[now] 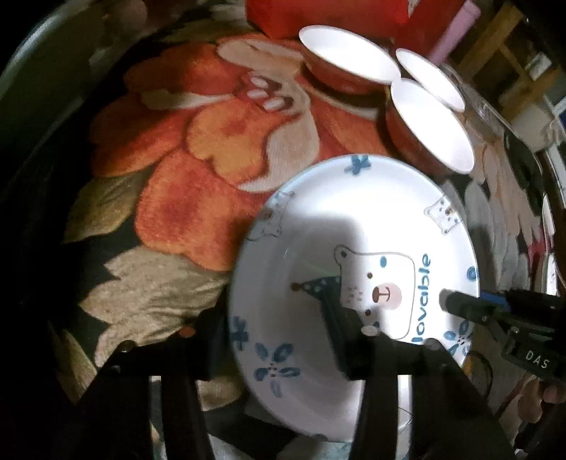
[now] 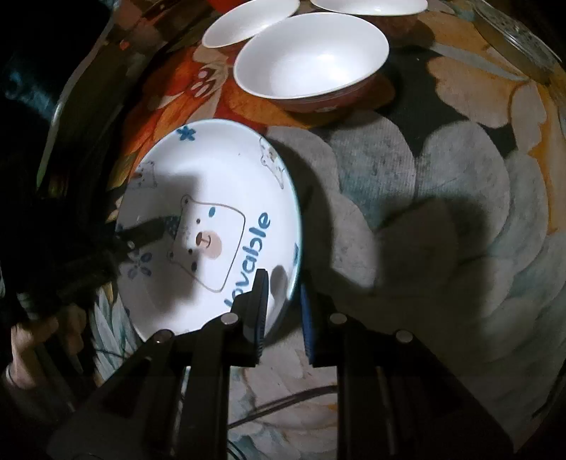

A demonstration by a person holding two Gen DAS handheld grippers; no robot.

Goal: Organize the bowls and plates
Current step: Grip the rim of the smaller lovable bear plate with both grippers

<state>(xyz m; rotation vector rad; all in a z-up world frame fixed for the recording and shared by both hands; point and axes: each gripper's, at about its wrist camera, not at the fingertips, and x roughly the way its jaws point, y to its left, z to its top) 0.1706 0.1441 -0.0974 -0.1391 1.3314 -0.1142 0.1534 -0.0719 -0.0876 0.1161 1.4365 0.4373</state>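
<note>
On the floral tablecloth (image 1: 198,148), w/ both tongs converging on one plate, the scene is reading like this from left to right.

Left gripper (image 1: 276,336) is straddling the bear plate (image 1: 353,247) at the plate's 8 o'clock rim in the left wrist view: one finger is sitting outside the rim, the other is lying inside over the bear's party hat. The jaws are standing wide, w/ visible space on the outer side, so it is bracketing the rim and not yet pinching; whether the inner finger is touching the glaze, cannot tell. Judging from that, it is lining up a rim grab, since a shallow plate is offering no other hold.

Right gripper (image 2: 283,304) is doing the same at the opposite edge, approx 5 o'clock of the plate (image 2: 208,198) in its own view. Its blue pads (image 2: 307,318) are flanking the rim w/ a narrow gap each side, partly open, gripping nothing yet as far as can be seen. Two opposed holds are probably meant to be keeping the plate level in a lift.

Three red bowls, white inside, are sitting beyond at 12 to 1 o'clock: nearest bowl (image 2: 311,60) just past the plate, the others (image 2: 247,21) behind it, none nested. They are looking like the next group to stack.
</note>
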